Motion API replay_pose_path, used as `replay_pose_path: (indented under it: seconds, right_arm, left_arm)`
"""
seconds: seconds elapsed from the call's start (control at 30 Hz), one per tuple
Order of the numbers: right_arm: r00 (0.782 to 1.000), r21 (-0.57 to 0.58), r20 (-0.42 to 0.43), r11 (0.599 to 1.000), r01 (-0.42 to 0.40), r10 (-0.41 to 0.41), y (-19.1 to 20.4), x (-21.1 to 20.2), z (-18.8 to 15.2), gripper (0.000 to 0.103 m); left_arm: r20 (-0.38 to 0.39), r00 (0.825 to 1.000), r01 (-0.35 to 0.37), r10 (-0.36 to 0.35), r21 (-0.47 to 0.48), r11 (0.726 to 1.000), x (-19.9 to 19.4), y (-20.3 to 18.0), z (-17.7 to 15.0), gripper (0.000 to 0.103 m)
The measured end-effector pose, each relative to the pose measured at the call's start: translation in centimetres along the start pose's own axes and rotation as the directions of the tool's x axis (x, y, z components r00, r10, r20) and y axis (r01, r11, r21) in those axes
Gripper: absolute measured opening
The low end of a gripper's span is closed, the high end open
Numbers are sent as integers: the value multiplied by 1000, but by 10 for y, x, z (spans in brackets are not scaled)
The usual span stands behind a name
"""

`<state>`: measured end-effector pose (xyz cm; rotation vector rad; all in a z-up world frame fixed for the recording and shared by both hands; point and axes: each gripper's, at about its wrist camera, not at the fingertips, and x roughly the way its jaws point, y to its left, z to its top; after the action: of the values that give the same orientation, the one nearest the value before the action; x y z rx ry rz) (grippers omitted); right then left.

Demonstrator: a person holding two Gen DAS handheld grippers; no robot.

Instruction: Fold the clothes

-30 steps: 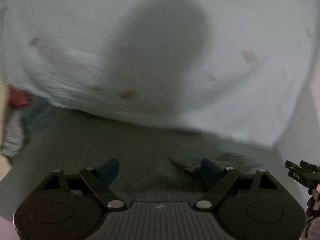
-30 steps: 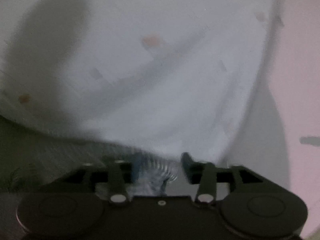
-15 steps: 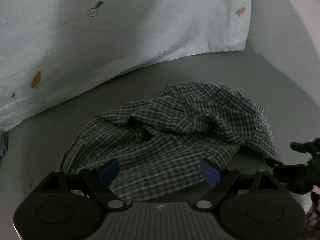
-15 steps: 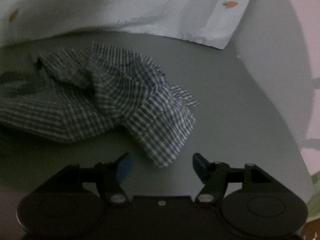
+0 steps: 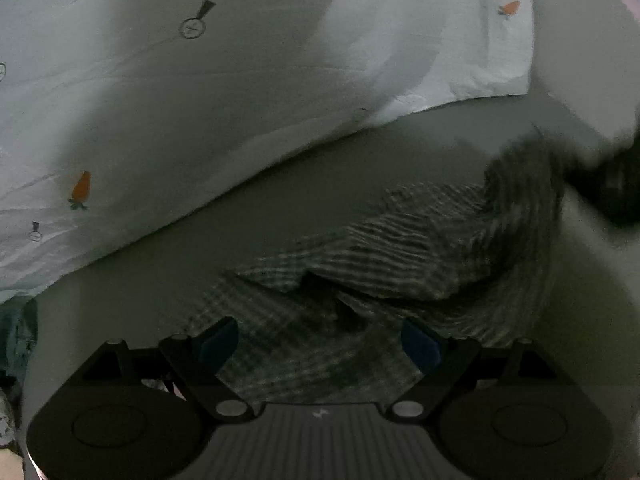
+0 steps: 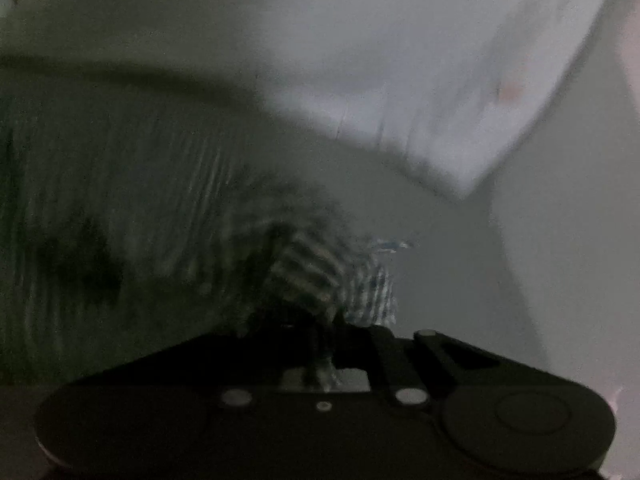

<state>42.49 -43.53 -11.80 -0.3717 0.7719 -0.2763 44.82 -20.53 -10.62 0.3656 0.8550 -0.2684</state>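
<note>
A crumpled dark-and-white checked garment [image 5: 400,248] lies on a grey surface [image 5: 200,264]. My left gripper [image 5: 319,342] is open, its blue pads [image 5: 218,342] spread over the garment's near edge without gripping it. The garment's right end rises, blurred, towards the dark shape of my right gripper [image 5: 612,188]. In the right wrist view the checked garment [image 6: 320,272] bunches up just ahead of my right gripper [image 6: 324,332], which is shut on the cloth. That view is heavily motion-blurred.
A white cloth with small carrot prints [image 5: 200,100] covers the back of the surface, and shows as a white cloth [image 6: 400,60] in the right wrist view too. A teal piece of fabric [image 5: 16,332] sits at the far left. A pale wall [image 6: 580,260] rises on the right.
My right gripper, open over the garment's edge half a second ago, has shut on it and is moving fast. The garment's right side has lifted. The left gripper remains open.
</note>
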Motion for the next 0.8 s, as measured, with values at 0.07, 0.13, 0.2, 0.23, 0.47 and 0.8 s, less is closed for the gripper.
replay_pose_path:
  seconds: [0.07, 0.13, 0.2, 0.23, 0.47, 0.8]
  right_arm:
    - [991, 51, 132, 998, -22, 15, -17, -12, 54, 4]
    - [962, 92, 271, 995, -46, 19, -26, -26, 102, 4]
    - [911, 126, 410, 987, -101, 41, -26, -39, 144, 5]
    - [905, 125, 421, 985, -121, 57, -17, -38, 156, 6]
    - [954, 153, 258, 968, -198, 154, 62, -12, 163, 53]
    - [709, 508, -81, 641, -576, 701, 157, -33, 36, 68]
  left_arm:
    - [6, 1000, -8, 8, -10, 1000, 6, 8, 2, 89]
    - [12, 1000, -10, 10, -23, 1000, 13, 16, 4, 89]
    - [10, 1000, -22, 22, -38, 999, 21, 25, 5, 89]
    - [4, 1000, -30, 31, -53, 998, 27, 32, 5, 89]
    - [-69, 996, -62, 49, -213, 975, 43, 87, -17, 89]
    - [-220, 974, -157, 59, -464, 872, 26, 154, -99, 89]
